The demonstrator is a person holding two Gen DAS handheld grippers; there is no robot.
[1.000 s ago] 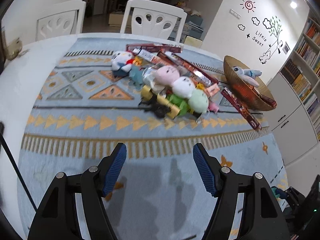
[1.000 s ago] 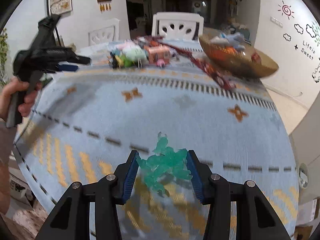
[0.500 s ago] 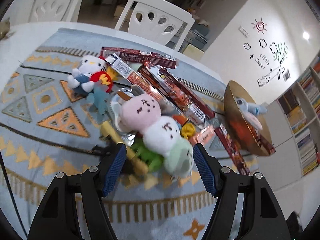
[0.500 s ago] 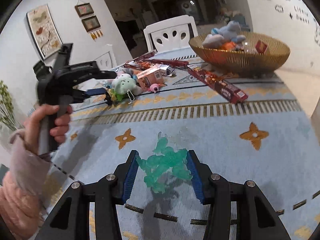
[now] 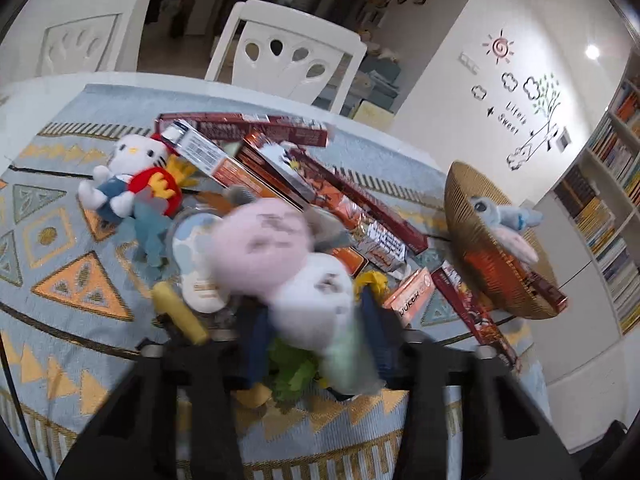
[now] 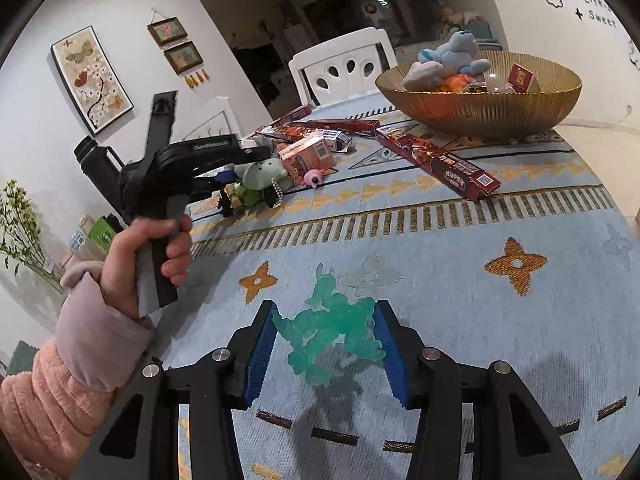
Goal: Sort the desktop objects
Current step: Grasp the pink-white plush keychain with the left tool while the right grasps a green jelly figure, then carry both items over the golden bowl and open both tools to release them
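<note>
1. The right gripper (image 6: 326, 344) is clamped on a translucent green toy (image 6: 330, 330), a small spiky figure pinched between both blue pads and held above the blue patterned cloth (image 6: 460, 248), well short of the bowl.

2. The left gripper (image 5: 314, 346) is down in the pile. Its pads stand apart around a stacked plush (image 5: 296, 268) of a pink, a white and a pale green ball. This view is motion-blurred, so I cannot tell whether the pads touch the plush yet; they look open around its lower part.

3. Around the plush lie a yellow stick (image 5: 180, 312), a round clear-wrapped pack (image 5: 196, 256), a white kitty doll (image 5: 128, 176) to the far left, and long red snack boxes (image 5: 280, 152) fanned out behind.

4. The gold bowl (image 6: 480, 108) sits at the far right of the table and already holds a blue plush (image 6: 448, 56) and some red packets. One red box (image 6: 440, 160) lies just before it.

5. Step in hand, as I judge it: the right side is carrying the green toy for sorting while the left lines up a grasp on the stacked plush.

6. The next move likely calls for closing the left pads squarely on one ball, not between two, and lifting straight up so the bead chain and neighbouring bits do not drag along.
</note>
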